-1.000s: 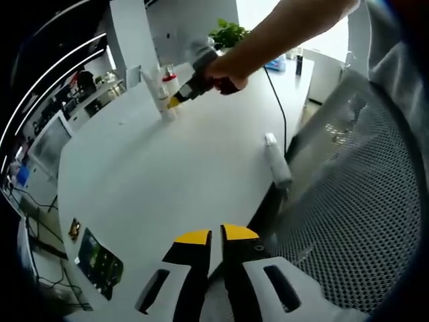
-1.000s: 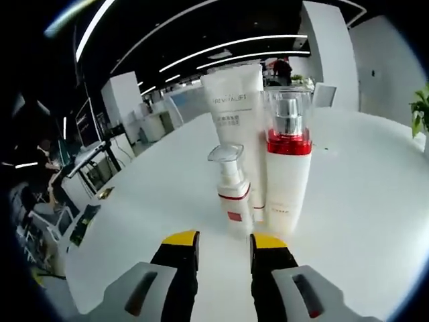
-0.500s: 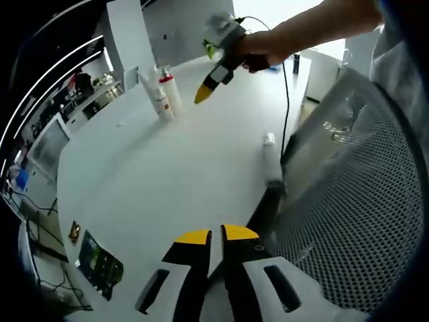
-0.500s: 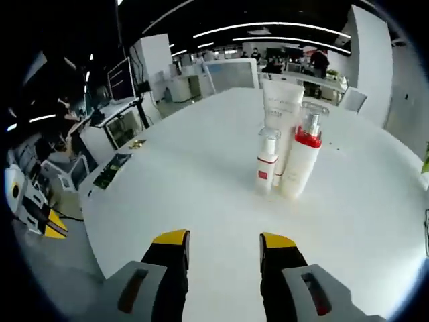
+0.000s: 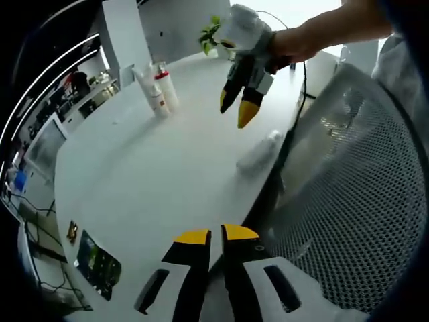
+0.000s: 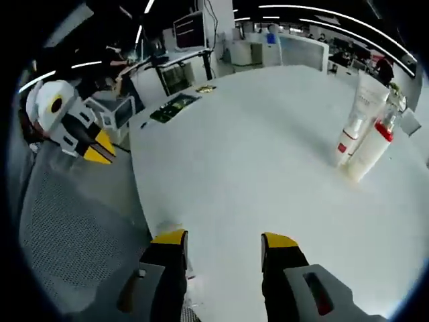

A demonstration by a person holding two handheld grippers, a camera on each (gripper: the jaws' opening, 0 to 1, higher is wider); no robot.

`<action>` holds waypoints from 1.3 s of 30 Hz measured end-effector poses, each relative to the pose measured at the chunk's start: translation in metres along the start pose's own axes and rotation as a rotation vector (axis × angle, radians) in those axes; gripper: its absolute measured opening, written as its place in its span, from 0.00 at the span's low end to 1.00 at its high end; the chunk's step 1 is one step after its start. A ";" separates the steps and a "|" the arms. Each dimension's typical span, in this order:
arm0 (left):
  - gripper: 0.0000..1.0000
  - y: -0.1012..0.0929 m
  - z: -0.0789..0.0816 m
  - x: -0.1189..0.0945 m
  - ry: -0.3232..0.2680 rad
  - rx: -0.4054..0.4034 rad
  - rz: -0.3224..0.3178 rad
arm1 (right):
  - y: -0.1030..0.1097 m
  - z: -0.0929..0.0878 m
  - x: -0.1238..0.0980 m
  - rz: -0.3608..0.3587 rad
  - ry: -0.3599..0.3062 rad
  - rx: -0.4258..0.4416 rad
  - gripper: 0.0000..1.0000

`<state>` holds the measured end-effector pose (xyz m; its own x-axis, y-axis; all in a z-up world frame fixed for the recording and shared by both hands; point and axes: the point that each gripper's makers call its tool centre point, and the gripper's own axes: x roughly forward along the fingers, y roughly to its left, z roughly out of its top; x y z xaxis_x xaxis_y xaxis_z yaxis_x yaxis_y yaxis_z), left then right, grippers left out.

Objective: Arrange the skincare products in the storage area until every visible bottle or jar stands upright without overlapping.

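Note:
Three products stand upright and close together at the far side of the white table (image 5: pixel 147 174): a white tube (image 5: pixel 142 81), a small pump bottle (image 5: pixel 158 101) and a red-collared bottle (image 5: pixel 165 88). In the right gripper view the same group (image 6: pixel 365 134) is at the right. A white bottle (image 5: pixel 258 153) lies on its side near the table's edge. My right gripper (image 5: pixel 240 111), held by a hand, hovers open just above and beyond that bottle, with nothing between its fingers (image 6: pixel 222 240). Off the table's near edge, my left gripper (image 5: pixel 216 236) is shut and holds nothing.
A grey mesh chair (image 5: pixel 348 201) stands against the table's edge on the right. A black cable (image 5: pixel 298 100) hangs from the right gripper. A dark flat device (image 5: pixel 97 261) lies at the table's near left edge. A plant (image 5: pixel 213 30) is at the far end.
My right gripper pulled back from the upright group, swung across the table to above the lying bottle and opened wider. That bottle now lies at a slant. The left gripper has not moved.

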<state>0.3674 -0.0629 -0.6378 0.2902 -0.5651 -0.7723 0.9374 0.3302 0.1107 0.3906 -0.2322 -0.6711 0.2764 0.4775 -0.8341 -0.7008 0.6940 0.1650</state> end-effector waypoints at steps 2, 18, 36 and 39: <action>0.05 -0.001 -0.001 0.001 0.006 -0.001 -0.003 | 0.011 -0.009 0.004 0.024 0.037 -0.040 0.39; 0.05 -0.003 -0.005 0.003 0.027 -0.007 -0.019 | 0.026 -0.054 0.038 0.010 0.244 -0.103 0.22; 0.07 -0.009 0.004 0.000 -0.034 -0.217 -0.109 | 0.014 0.000 0.025 -0.113 0.063 -0.285 0.13; 0.07 -0.012 0.002 0.001 -0.019 -0.216 -0.121 | 0.010 0.001 0.022 -0.115 0.050 -0.277 0.13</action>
<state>0.3571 -0.0685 -0.6383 0.1842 -0.6233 -0.7600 0.9033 0.4121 -0.1190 0.3903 -0.2135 -0.6873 0.3367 0.3726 -0.8648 -0.8213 0.5654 -0.0762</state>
